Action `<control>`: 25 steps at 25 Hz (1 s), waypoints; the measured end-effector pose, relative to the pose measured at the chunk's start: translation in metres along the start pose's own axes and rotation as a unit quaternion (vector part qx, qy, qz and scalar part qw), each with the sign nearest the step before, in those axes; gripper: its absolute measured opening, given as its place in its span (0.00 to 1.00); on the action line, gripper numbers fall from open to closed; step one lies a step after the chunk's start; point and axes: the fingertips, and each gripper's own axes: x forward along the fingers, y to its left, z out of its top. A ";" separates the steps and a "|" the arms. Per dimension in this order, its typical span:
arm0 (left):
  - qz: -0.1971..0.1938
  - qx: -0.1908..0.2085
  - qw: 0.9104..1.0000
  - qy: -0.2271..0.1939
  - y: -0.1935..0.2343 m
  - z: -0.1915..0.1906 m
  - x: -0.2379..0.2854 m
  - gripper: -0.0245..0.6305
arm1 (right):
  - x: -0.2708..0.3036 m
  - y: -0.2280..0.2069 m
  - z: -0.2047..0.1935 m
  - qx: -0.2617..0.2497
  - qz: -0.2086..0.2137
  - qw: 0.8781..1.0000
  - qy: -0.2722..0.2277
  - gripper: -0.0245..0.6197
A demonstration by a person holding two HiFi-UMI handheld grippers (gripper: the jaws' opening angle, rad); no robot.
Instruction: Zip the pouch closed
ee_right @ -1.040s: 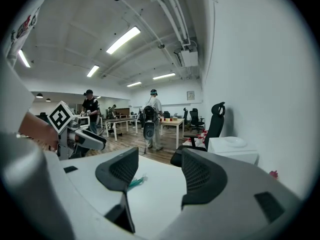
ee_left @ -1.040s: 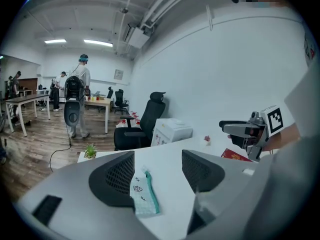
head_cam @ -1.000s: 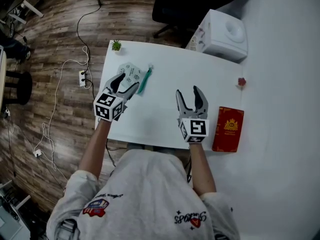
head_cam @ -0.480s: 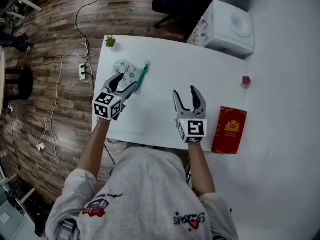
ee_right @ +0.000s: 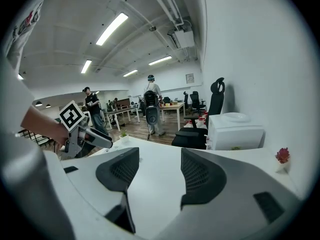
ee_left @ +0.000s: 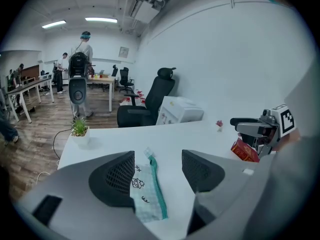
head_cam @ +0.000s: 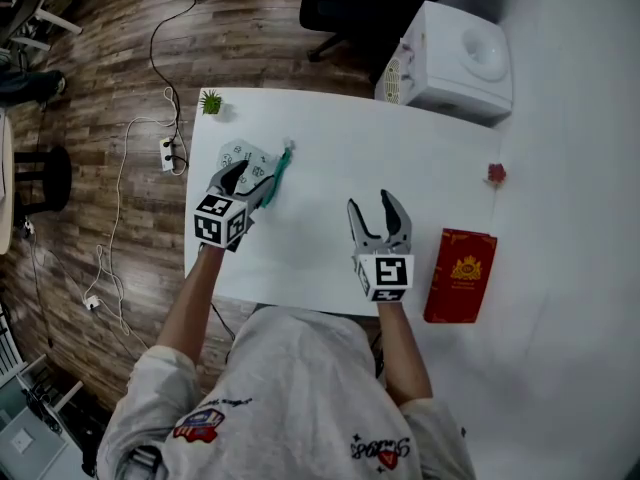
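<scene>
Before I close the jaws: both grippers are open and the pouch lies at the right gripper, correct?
No: the pouch lies at the left gripper, as the left gripper view shows. The right gripper has only bare table between its jaws. Both grippers are open.

One white bench (head_cam: 330, 158), rectangular, standing on a dark wood-plank floor (head_cam: 110, 58). One small potted plant (head_cam: 210, 101), green, on the bench's far left corner. One red booklet (head_cam: 460, 275) with a gold emblem, lying flat near the right front corner. One small red flower ornament (head_cam: 496, 174) by the right edge, well apart from the booklet. One white boxy appliance (head_cam: 455, 63) with a round recess on top, just beyond the far right corner. One black office chair (head_cam: 345, 3) beside it. One white power strip (head_cam: 166, 151) with trailing cables on the floor, left of the bench. Several people (ee_left: 85, 49) standing among distant desks under ceiling strip lights (ee_left: 102, 20).
</scene>
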 end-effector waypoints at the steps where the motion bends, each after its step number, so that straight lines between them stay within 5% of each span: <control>1: 0.002 0.000 1.000 0.005 0.001 0.000 0.004 0.48 | 0.001 -0.003 -0.002 0.003 0.000 1.000 0.002 0.42; 8: -0.007 -0.024 0.999 0.031 0.001 0.005 0.037 0.48 | 0.006 -0.021 -0.010 0.018 -0.003 1.000 0.012 0.42; 13: -0.027 -0.099 0.994 0.044 0.002 0.003 0.068 0.48 | 0.009 -0.031 -0.016 0.027 -0.004 0.999 0.016 0.42; 18: -0.009 -0.164 0.984 0.075 0.014 -0.005 0.093 0.48 | 0.010 -0.039 -0.019 0.034 -0.009 0.999 0.017 0.40; 25: -0.003 -0.277 0.959 0.059 0.024 -0.010 0.120 0.48 | 0.002 -0.052 -0.030 0.047 -0.021 0.998 0.019 0.37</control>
